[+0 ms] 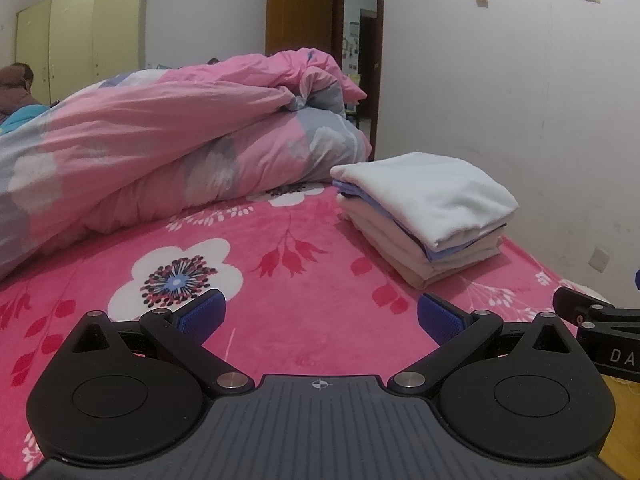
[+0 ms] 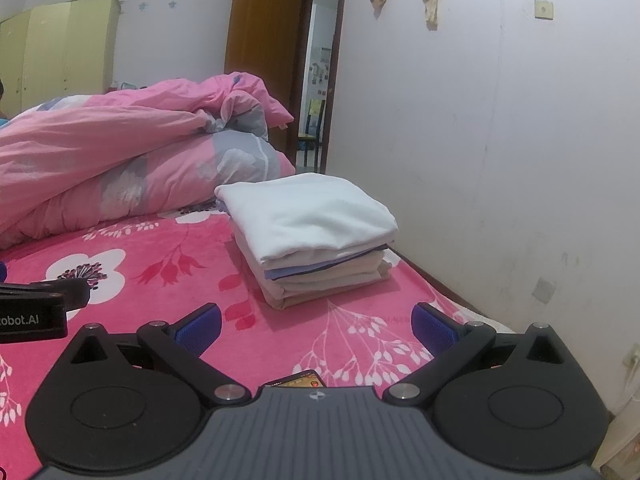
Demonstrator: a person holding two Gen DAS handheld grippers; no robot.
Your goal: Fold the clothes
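A stack of several folded clothes (image 1: 428,212), white on top, then blue and beige, sits on the pink flowered bed sheet (image 1: 280,280) near the wall. It also shows in the right wrist view (image 2: 312,236). My left gripper (image 1: 320,316) is open and empty, low over the sheet, well short of the stack. My right gripper (image 2: 316,320) is open and empty, just in front of the stack. The right gripper's body shows at the left wrist view's right edge (image 1: 600,328); the left gripper's body shows at the right wrist view's left edge (image 2: 36,308).
A bunched pink and grey quilt (image 1: 172,148) lies across the back of the bed. The white wall (image 2: 500,160) runs along the bed's right side. A phone (image 2: 302,379) lies on the sheet under my right gripper. A wardrobe (image 1: 80,40) and open door (image 1: 304,8) stand behind.
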